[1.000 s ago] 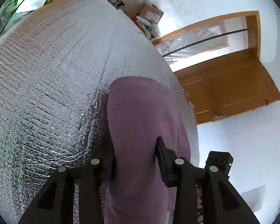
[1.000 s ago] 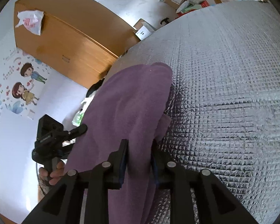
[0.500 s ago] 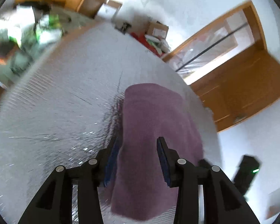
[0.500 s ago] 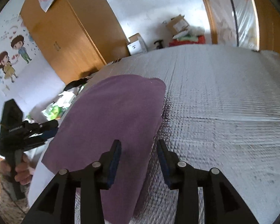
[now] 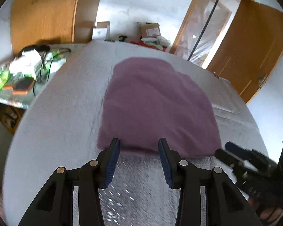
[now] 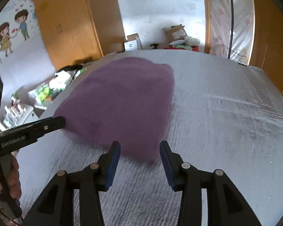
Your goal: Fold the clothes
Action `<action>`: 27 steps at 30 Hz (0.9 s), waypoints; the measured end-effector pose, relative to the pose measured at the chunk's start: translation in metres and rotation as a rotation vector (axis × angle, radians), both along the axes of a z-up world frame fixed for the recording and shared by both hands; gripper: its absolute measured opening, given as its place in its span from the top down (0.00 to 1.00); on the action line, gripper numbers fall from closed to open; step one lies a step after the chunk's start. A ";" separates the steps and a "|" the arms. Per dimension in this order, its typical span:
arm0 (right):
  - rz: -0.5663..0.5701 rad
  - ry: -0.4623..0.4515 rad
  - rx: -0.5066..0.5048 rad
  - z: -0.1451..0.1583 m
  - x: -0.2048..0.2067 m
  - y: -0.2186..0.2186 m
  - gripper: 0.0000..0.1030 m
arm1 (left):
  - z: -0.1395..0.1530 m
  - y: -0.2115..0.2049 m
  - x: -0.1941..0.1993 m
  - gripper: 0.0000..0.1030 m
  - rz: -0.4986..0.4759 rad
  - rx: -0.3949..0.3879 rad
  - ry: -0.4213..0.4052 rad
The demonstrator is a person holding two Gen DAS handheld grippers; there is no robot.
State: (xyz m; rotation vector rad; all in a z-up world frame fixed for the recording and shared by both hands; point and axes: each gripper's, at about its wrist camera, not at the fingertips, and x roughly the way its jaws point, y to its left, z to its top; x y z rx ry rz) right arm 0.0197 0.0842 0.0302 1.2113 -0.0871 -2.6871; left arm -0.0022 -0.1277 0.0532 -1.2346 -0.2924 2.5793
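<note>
Both my left gripper (image 5: 139,146) and right gripper (image 6: 140,149) hang spread wide with nothing between the pads, just short of the purple garment (image 5: 156,105) lying folded on the silver quilted mat (image 6: 226,113) beyond — a fold looks just laid, so next I'd judge whether another is needed — then pinch its near edge

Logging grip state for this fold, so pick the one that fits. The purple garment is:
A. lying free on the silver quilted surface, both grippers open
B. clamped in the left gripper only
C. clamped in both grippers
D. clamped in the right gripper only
A: the purple garment lies flat on the silver quilted surface, with the left gripper and right gripper open and empty at its near edge.
</note>
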 end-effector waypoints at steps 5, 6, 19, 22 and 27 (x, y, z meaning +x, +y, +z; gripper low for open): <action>-0.013 -0.040 0.031 -0.015 0.014 -0.014 0.55 | -0.010 0.014 0.013 0.58 -0.044 -0.051 -0.008; -0.020 -0.041 0.037 -0.017 0.014 -0.015 0.54 | -0.012 0.016 0.014 0.58 -0.042 -0.058 -0.015; -0.069 -0.037 0.125 -0.031 0.009 -0.019 0.48 | -0.029 0.023 0.008 0.58 0.025 -0.152 0.009; -0.071 -0.033 0.125 -0.032 0.008 -0.018 0.46 | -0.032 0.026 0.006 0.58 0.029 -0.174 0.022; -0.075 -0.033 0.142 -0.033 0.001 -0.019 0.43 | -0.032 0.029 0.002 0.56 0.051 -0.190 0.029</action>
